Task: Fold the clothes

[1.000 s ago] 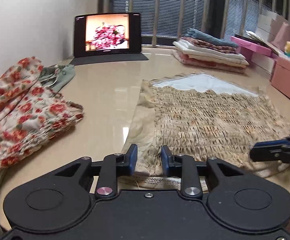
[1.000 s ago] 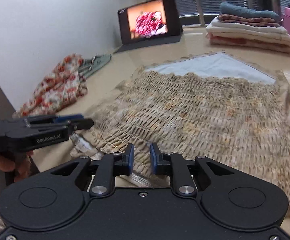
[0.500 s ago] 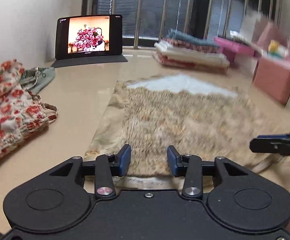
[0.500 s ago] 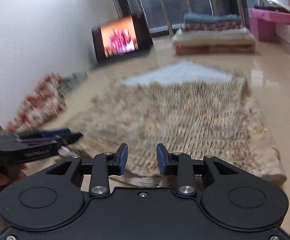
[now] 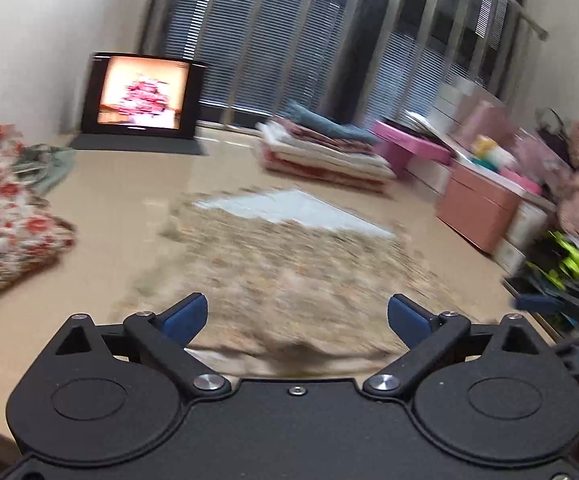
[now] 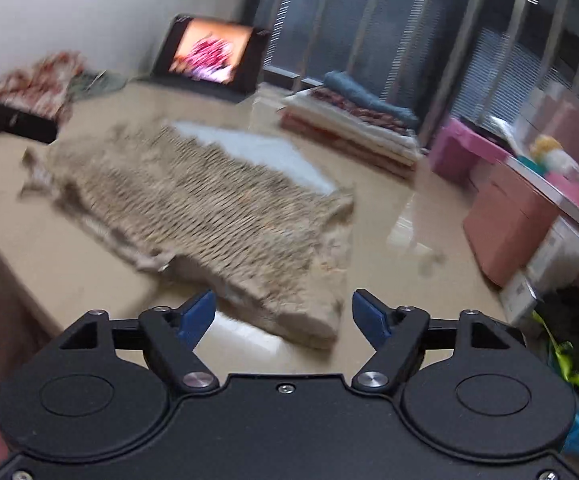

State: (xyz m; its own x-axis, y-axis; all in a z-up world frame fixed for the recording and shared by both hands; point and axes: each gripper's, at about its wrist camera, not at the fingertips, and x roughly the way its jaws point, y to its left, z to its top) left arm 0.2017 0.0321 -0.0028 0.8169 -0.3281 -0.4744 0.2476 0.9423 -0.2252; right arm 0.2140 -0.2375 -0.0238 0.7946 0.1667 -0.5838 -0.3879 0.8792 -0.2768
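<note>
Both grippers let go since a sec ago: left gripper (image 5: pixel 295 316) jaws were nearly shut at the near hem, now opening wide, nothing pinched. Right gripper (image 6: pixel 283 312) jaws likewise opening; garment corner sits between the blue pads w/o contact. Judgement: fold step released, cloth set down, next fold or a move to the stack follows.

Count: 1 tan smocked garment (image 5: pixel 289 264) flat on table (image 5: pixel 129 208), 12 o'clock from left gripper. 1 floral piece (image 5: pixel 5 216) at 9 o'clock, greenish item beside it. 1 folded stack (image 5: pixel 321 148) at 1 o'clock; layers too blurred to count. 1 tablet (image 5: pixel 141 96) at 11 o'clock.
</note>
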